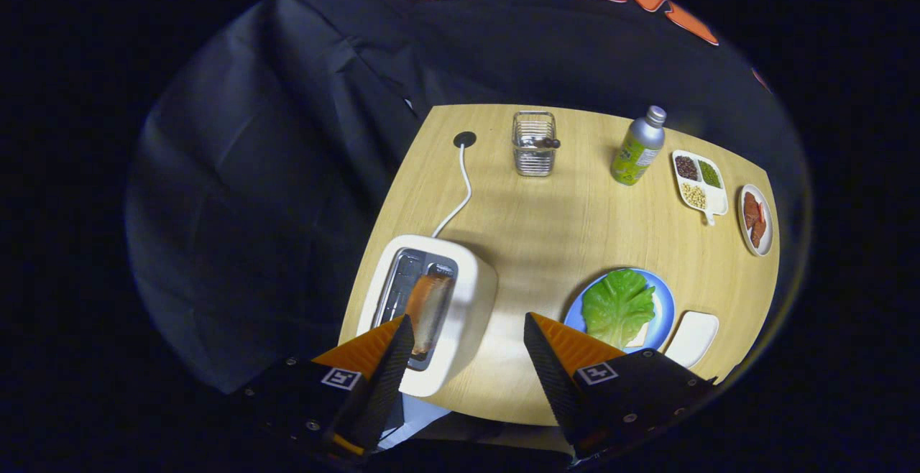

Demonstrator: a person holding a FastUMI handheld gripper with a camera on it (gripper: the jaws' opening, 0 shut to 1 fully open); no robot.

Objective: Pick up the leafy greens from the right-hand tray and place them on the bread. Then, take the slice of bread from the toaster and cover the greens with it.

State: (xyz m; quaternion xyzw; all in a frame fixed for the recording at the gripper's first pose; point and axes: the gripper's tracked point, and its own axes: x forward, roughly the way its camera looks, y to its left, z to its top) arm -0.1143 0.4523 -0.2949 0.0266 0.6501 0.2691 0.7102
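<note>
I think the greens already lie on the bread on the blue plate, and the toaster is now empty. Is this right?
Not quite. The greens do lie on the blue plate, but the gripper view shows a bread slice in the toaster. The open tool holds nothing.

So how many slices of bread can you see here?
2. One slice stands in the toaster, just ahead of the open gripper. Another peeks out under the lettuce on the blue plate. More could hide beneath.

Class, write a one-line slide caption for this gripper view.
Open fingers hover above the toaster holding the bread slice, leafy greens already on the blue plate.
</note>
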